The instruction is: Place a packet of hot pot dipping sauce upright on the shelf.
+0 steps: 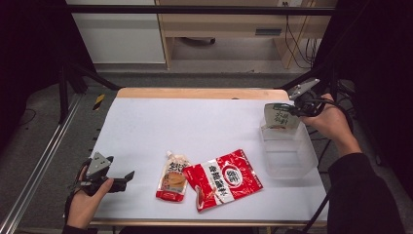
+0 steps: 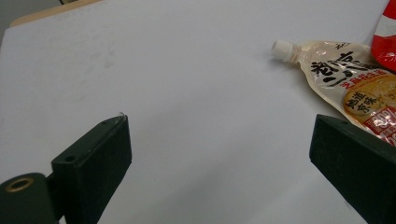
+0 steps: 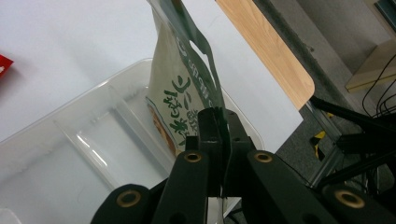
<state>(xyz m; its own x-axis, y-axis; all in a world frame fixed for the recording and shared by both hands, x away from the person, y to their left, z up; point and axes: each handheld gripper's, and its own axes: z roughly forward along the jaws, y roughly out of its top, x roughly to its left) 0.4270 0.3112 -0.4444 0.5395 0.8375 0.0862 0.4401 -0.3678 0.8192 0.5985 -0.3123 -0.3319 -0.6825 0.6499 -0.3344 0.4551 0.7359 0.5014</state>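
My right gripper (image 1: 291,110) is shut on the edge of a green and white pouch (image 1: 280,117), which hangs over the far end of a clear plastic bin (image 1: 292,158) at the table's right. In the right gripper view the jaws pinch the pouch (image 3: 177,88) above the bin (image 3: 70,140). A beige spouted pouch (image 1: 173,178) and a red and white bag (image 1: 223,179) lie flat near the front middle. My left gripper (image 1: 127,176) rests at the front left, open, with nothing between its jaws; the spouted pouch (image 2: 350,88) lies ahead to its right.
The white table top (image 1: 195,126) has a wooden far edge (image 1: 202,93). Black frame bars stand at both sides, and cables hang at the back right.
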